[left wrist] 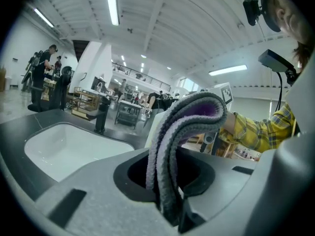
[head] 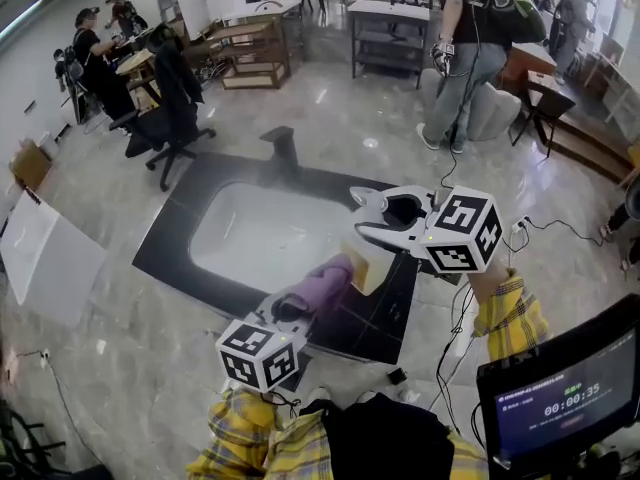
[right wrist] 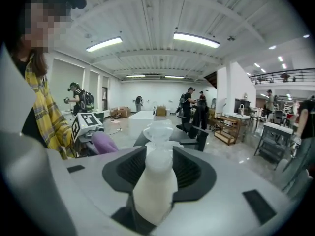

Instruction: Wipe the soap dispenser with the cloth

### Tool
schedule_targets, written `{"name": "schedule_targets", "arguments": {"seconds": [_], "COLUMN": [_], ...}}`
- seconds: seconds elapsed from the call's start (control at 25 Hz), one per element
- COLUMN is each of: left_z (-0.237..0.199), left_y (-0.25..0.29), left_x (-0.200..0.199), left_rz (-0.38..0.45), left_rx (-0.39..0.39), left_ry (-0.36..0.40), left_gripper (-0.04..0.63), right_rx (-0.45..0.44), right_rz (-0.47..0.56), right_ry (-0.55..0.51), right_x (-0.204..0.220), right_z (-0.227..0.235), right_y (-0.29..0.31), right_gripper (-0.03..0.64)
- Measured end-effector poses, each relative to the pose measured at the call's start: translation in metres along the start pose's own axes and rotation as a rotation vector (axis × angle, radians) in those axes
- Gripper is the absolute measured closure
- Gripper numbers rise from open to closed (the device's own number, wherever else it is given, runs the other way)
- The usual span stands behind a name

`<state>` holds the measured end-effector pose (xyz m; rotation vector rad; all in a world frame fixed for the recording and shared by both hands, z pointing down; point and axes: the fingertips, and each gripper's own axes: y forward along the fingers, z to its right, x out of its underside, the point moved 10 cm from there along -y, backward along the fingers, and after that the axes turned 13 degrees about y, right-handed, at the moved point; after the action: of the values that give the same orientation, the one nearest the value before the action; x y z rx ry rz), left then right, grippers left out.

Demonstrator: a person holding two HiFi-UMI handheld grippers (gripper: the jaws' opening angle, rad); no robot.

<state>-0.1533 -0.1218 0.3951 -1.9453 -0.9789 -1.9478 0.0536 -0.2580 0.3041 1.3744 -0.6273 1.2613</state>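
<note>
My right gripper (head: 368, 230) is shut on the pale soap dispenser (head: 366, 265) and holds it in the air over the black counter (head: 380, 313), right of the sink. In the right gripper view the white dispenser (right wrist: 155, 181) lies along the jaws with its pump head pointing away. The purple-grey cloth (head: 322, 286) is pinched in my left gripper (head: 296, 308), just left of and below the dispenser. Seen from the left gripper view, the folded cloth (left wrist: 187, 127) stands up out of the jaws, with the dispenser behind it. Whether cloth and dispenser touch I cannot tell.
A white sink basin (head: 260, 233) is set in the black counter, with a dark faucet (head: 285, 143) at its far side. A monitor (head: 565, 393) stands at the lower right. An office chair (head: 170, 118), work tables and several people are farther back.
</note>
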Motion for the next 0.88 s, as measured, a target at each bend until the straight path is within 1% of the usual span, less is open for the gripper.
{"name": "schedule_targets", "arguments": {"seconds": [0.16, 0.36, 0.48, 0.64, 0.88], "left_z": [-0.005, -0.010, -0.014, -0.022, -0.020], "left_y": [-0.002, -0.005, -0.011, -0.021, -0.017], "left_x": [-0.003, -0.004, -0.005, -0.009, -0.002], "left_rz": [0.014, 0.017, 0.020, 0.022, 0.027], "left_rx": [0.032, 0.070, 0.088, 0.115, 0.152], "left_ry": [0.016, 0.032, 0.039, 0.050, 0.064], "left_gripper": [0.523, 0.523, 0.523, 0.523, 0.523], "right_rx": [0.098, 0.217, 0.311, 0.426, 0.552], "right_rz": [0.037, 0.108, 0.152, 0.218, 0.295], "right_ry": [0.074, 0.211, 0.282, 0.359, 0.442], "right_x": [0.002, 0.009, 0.011, 0.009, 0.026], "right_z": [-0.005, -0.011, -0.019, -0.031, -0.036], "right_y": [0.003, 0.002, 0.004, 0.009, 0.004], "right_gripper": [0.459, 0.459, 0.459, 0.459, 0.459]}}
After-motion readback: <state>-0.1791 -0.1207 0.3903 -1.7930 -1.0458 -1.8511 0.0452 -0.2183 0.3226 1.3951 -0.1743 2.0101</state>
